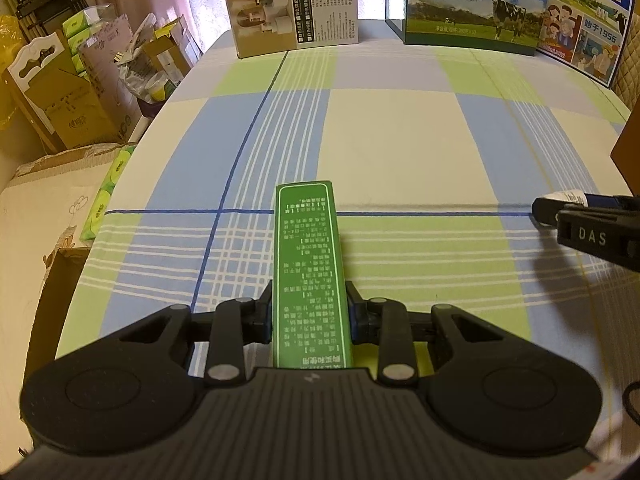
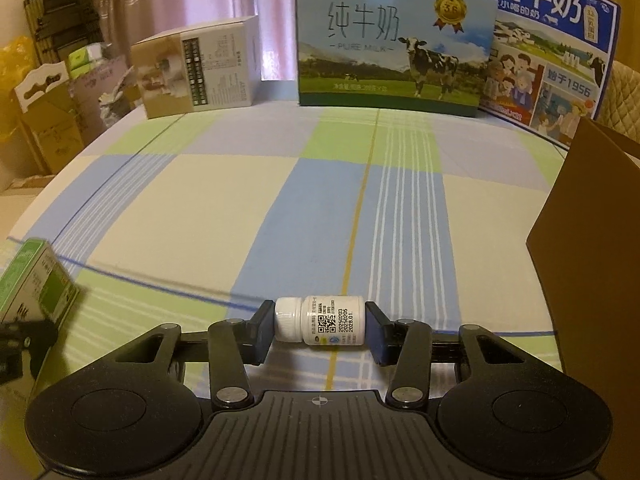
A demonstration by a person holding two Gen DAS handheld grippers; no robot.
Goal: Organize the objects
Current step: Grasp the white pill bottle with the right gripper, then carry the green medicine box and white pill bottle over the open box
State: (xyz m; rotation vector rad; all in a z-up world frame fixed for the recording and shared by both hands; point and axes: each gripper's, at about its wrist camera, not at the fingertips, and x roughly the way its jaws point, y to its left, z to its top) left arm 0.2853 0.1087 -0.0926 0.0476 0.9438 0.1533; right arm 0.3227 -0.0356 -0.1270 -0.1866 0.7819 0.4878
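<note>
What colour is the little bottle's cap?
White, like the bottle itself; clearest in the right wrist view, clamped in the right gripper.

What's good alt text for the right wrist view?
The right gripper has its jaws shut on a small white pill bottle, held sideways, cap to the left, above a checked tablecloth. Two milk cartons and a beige box stand at the far edge; a green box shows at left.

Long cardboard box — green face, pale printed text. Small plastic bottle — white, black code on label. Checked cloth table cover: blue, green, cream squares, white stripes. Black plastic grippers.
</note>
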